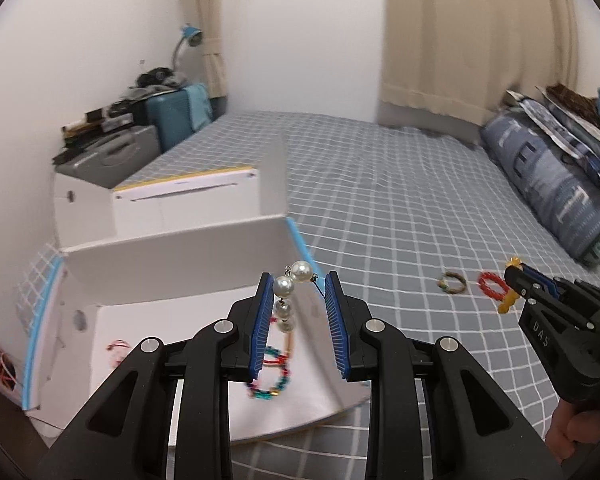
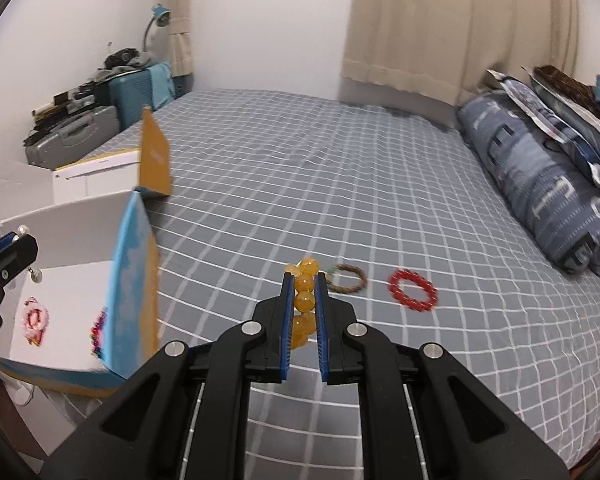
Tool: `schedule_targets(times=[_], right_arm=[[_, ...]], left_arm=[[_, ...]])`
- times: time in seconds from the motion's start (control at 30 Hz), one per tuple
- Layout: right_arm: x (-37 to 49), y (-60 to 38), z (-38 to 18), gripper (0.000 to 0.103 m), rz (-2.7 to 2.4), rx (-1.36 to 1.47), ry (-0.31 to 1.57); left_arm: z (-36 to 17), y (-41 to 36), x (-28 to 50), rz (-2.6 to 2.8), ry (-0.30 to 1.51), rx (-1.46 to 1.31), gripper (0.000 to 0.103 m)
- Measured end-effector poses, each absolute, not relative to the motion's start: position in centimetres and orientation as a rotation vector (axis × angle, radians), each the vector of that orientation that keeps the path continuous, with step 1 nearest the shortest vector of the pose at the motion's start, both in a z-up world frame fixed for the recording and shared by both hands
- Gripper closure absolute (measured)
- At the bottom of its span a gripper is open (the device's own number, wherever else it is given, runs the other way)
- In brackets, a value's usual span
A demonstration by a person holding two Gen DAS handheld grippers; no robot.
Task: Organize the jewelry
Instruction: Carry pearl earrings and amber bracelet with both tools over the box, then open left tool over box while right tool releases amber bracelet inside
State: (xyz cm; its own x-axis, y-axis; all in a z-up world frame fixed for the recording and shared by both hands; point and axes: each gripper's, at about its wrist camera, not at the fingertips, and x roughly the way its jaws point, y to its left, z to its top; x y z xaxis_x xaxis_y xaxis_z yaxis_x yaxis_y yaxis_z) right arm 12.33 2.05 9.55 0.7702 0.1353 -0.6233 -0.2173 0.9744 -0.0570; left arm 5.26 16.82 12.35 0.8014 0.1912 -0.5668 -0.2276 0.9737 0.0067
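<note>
**Pearls over the box, amber beads waiting**

The left gripper [image 1: 297, 312] hung spread wide above the white box [image 1: 172, 256], the pearl bracelet [image 1: 290, 286] dangling loose between its fingers. The right gripper [image 2: 304, 312] was clenched on the yellow bead bracelet [image 2: 303, 300] over the bed [image 2: 340, 184]. Best to let the pearls fall clear before withdrawing, then carry the yellow beads left, inside the box walls.
</note>
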Motion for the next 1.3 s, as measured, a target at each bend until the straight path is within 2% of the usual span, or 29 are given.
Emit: schedule_targets(times=[0.67, 0.97, 1.3], right_arm=[[9.7, 16.5, 11.6, 0.094, 0.433, -0.185, 0.593], [9.6, 22.8, 8.6, 0.094, 0.51, -0.246, 0.645], [11.3, 25.3, 4.5, 0.094, 0.526, -0.267, 0.799]], left_arm=[[11.7, 27.9, 0.4, 0.433, 0.618, -0.133, 0.077], [9.4, 32.1, 0.2, 0.476, 0.672, -0.181, 0.077], [5.6, 35.3, 2.0, 0.493, 0.795, -0.235, 0.077]])
